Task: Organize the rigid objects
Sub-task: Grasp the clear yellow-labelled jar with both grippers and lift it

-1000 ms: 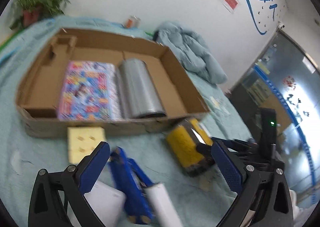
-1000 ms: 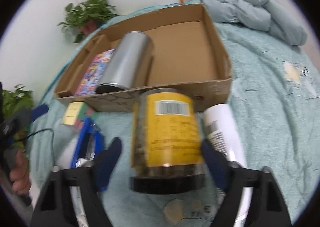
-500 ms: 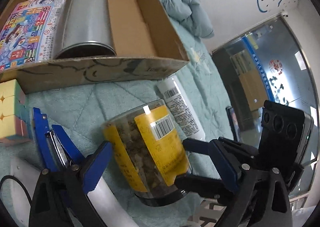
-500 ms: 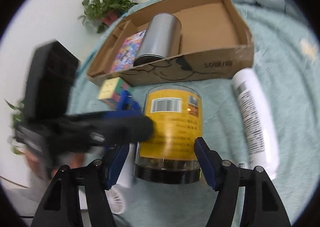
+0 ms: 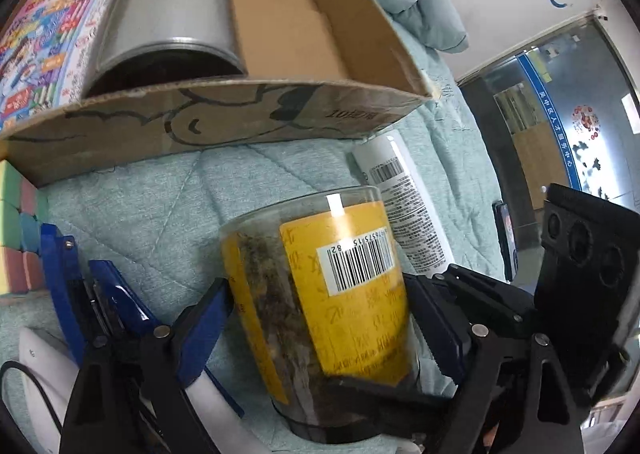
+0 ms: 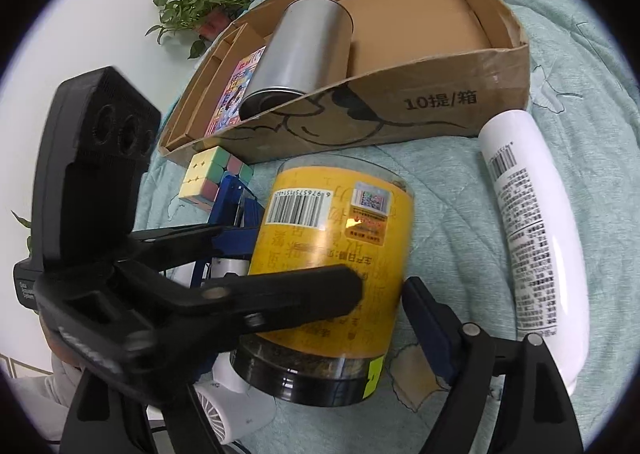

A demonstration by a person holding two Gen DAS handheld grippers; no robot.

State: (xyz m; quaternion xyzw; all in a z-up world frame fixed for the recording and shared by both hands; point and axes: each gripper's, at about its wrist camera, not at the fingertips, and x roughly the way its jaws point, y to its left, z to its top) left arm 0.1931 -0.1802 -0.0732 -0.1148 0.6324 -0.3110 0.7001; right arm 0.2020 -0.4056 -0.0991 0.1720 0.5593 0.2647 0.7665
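A clear jar [image 5: 340, 294] with a yellow label and black lid lies tilted on the teal quilt, lid toward me. My left gripper [image 5: 314, 314] straddles it and its jaws are closing. The blue pads [image 5: 204, 318] sit right beside the jar's sides without clearly pressing. In the right wrist view the same jar [image 6: 332, 254] lies between the jaws of my right gripper [image 6: 320, 318], which are opening. The right pad [image 6: 424, 318] stands a little off the jar. My left gripper [image 6: 286, 258] crosses in front and hides the other pad.
A cardboard box [image 6: 440, 101] behind the jar holds a silver can [image 6: 300, 49] and a colourful book [image 5: 40, 33]. A white bottle [image 6: 532, 234] lies to the right. To the left lie a pastel cube [image 6: 212, 173], a blue stapler [image 5: 80, 294] and a white fan [image 6: 232, 414].
My left gripper came down and forward until the jar sat between its fingers, then narrowed. My right gripper's fingers spread away from the jar.
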